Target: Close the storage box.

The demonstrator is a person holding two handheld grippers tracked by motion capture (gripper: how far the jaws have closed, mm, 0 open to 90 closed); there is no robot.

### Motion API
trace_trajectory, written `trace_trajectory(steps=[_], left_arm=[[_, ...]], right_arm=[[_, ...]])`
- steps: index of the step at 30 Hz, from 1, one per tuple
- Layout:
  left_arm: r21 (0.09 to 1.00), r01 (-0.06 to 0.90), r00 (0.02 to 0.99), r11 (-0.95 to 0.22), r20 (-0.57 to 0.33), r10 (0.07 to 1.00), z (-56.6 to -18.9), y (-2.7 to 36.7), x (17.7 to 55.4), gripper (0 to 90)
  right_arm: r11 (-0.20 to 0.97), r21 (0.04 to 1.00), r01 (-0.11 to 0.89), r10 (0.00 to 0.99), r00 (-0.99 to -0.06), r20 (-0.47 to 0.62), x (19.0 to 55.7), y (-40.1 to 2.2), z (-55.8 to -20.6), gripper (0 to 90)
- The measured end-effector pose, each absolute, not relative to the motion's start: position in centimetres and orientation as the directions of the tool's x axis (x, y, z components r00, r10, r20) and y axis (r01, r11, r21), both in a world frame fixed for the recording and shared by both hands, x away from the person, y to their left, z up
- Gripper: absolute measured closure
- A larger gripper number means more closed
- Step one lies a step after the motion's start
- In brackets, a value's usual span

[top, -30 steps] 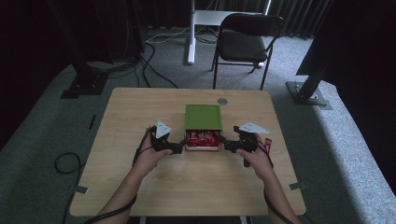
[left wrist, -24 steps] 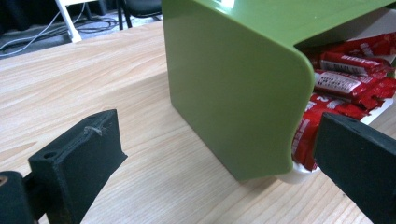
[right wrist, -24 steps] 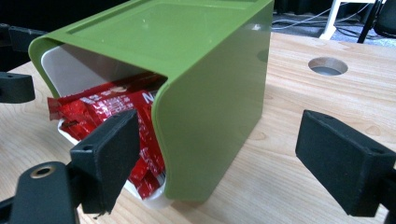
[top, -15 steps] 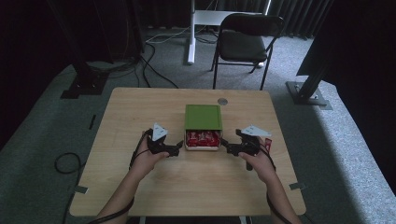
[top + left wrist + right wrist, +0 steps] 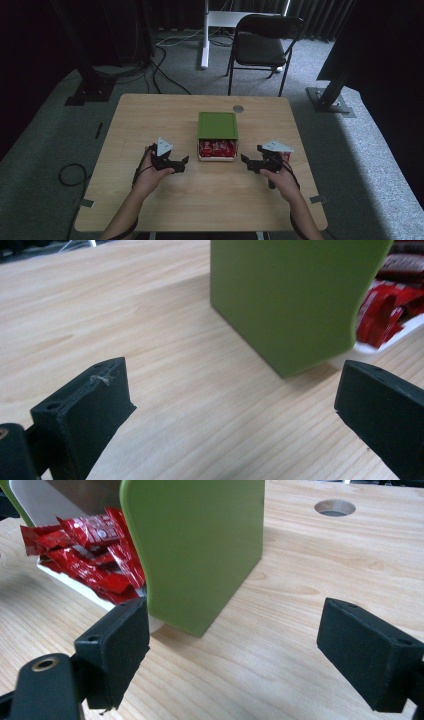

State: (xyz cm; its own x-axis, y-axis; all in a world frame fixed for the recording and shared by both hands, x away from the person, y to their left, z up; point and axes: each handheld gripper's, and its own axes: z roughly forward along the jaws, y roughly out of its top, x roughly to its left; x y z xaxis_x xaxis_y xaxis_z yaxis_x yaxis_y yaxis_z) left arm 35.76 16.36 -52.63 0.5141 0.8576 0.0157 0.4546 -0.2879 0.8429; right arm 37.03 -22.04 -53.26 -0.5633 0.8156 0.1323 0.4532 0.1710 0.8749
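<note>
- The flat green box [image 5: 217,125] sits at the middle of the pale wooden table [image 5: 150,115], its white inner tray [image 5: 218,157] slid partway out toward the person and showing a heap of red foil sachets [image 5: 218,148].
- The left gripper [image 5: 181,163] rests just left of the tray, jaws spread wide and empty; its own view shows the green sleeve close ahead.
- The right gripper [image 5: 247,162] sits a little off the tray's right side, jaws likewise wide apart, holding nothing.
- By my reckoning the box is half open, and either closing it or drawing sachets out is all still to do.
- One more small red packet [image 5: 287,156] seems to lie by the right hand; I can't make it out well.
- A round cable hole [image 5: 238,108] marks the table's far edge.
- Beyond stand a black folding chair [image 5: 267,42], grey carpet, loose cables and dark curtains.
</note>
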Motion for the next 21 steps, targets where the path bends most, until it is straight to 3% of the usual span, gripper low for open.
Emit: trace_trajectory(steps=[21], left_arm=[[0.811, 0.541, 0.397, -0.223, -0.012, 0.918, -54.1, 20.2, 33.7, 2.2]], right_arm=[[0.213, 0.84, 0.499, 0.827, -0.55, 0.117, 35.3, -23.3, -55.3, 13.2]])
